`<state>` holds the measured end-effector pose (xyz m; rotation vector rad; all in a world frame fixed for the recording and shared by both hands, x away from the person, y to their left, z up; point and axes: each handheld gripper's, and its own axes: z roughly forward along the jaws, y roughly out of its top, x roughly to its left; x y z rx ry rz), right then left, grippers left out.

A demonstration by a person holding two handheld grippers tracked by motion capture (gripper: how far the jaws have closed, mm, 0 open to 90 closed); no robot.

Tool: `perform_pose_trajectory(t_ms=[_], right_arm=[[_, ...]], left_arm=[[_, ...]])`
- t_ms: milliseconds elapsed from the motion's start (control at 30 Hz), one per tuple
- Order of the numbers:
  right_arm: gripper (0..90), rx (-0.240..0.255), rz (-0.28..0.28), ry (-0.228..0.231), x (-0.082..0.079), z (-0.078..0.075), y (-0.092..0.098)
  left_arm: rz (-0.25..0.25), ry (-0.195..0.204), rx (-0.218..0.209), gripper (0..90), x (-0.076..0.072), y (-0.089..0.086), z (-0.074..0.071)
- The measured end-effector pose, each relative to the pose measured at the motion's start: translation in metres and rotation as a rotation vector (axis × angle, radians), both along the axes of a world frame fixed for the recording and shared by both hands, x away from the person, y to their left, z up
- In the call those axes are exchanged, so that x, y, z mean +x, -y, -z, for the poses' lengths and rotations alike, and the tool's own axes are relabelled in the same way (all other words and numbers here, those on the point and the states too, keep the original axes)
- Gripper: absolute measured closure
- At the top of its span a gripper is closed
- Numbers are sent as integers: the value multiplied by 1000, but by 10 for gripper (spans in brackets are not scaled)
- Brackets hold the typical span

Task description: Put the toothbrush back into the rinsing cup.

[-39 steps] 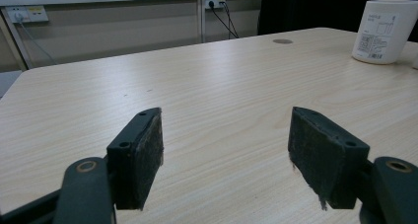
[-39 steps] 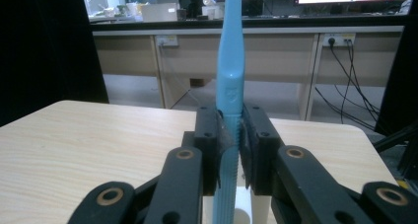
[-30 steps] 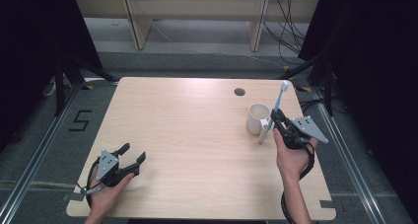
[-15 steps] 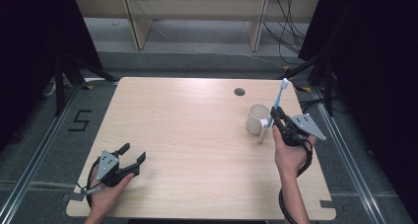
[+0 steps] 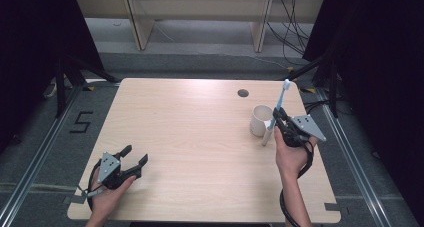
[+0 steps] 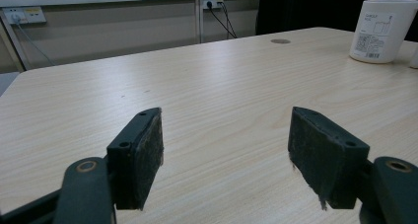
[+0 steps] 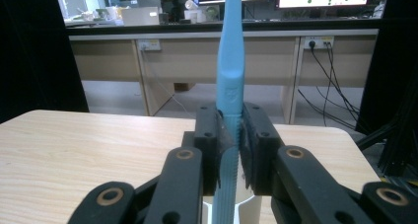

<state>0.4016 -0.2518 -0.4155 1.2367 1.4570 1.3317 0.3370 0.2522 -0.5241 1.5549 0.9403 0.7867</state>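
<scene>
Two claws: both are mine, one in each hand, over the pale wooden counter point(image 5: 200, 137).
Left claw: my left claw point(image 5: 134, 157) rests at the near left corner of the counter, released, its black pads point(image 6: 143, 155) well apart with bare wood between them.
Right claw: my right claw point(image 5: 276, 118) is held above the counter's right side, clenched on the light blue plastic toothbrush point(image 5: 278, 112).
Grip: in the right gripper view the two pads point(image 7: 212, 145) press the ridged blue handle point(image 7: 230, 86) from both sides, around its middle.
Toothbrush: it stands nearly upright, slightly tilted, with its head up and toward the far edge; its pale lower end points down at the counter just beside the mug.
Mug: the white ceramic mug point(image 5: 261, 120) stands upright on the counter, just left of my right claw; from the left gripper view it shows a printed label point(image 6: 374, 34).
Far side: a small dark round hole point(image 5: 243, 93) sits in the counter beyond the mug, near the far edge.
</scene>
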Motion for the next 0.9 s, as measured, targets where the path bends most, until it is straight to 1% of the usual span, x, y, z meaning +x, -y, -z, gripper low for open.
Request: perform_pose_trajectory(t_ms=[100,133,167,200,233,267,300,333,367,400,433,467,500,533,567,633,667,700,767,833,900], right_arm=[[794,4,4,2,1,2,-1],[794,-6,7,4,1,2,-1],[794,-5,5,6,2,4,-1],[794,-7,6,-6,2,4,-2],[794,-12,9,-6,2,5,-2],[794,-4,11,-3,3,6,-2],[794,-12,21,-7,3,7,-2],[794,-4,14,-12,4,7,-2],[794,-11,19,-5,4,8,-2],[794,-22,26,-18,4,8,-1],[794,-20,26,-12,4,9,-1],[794,-5,24,-9,5,10,-2],[794,-5,27,2,5,11,-2],[794,-14,32,-1,4,11,-2],[794,6,38,7,4,12,-4],[794,-7,29,13,5,14,-4],[794,-5,33,6,4,15,-4],[794,-18,38,4,4,15,-4],[794,-18,39,13,5,17,-5],[794,-15,37,3,5,17,-5],[794,-21,42,10,5,18,-5]], left_arm=[[1,1,-2,290,0,0,0],[1,1,-2,290,0,0,0],[6,11,-8,290,1,0,1],[4,7,-6,290,1,0,0],[10,17,-12,290,1,0,1],[9,17,-9,290,1,0,1],[3,4,2,289,-1,0,0],[5,13,-1,290,0,0,0],[4,10,0,290,0,0,0],[2,3,4,290,0,0,0],[3,2,4,290,0,0,0],[3,2,4,290,0,0,0],[4,3,2,290,0,0,0],[4,3,-1,290,0,0,0],[10,18,-11,290,1,0,1],[10,19,-11,290,1,0,1],[4,4,0,290,0,0,0],[3,4,2,290,0,0,0],[3,5,3,289,0,0,0],[3,3,1,290,0,0,0],[5,8,-3,290,0,0,0]])
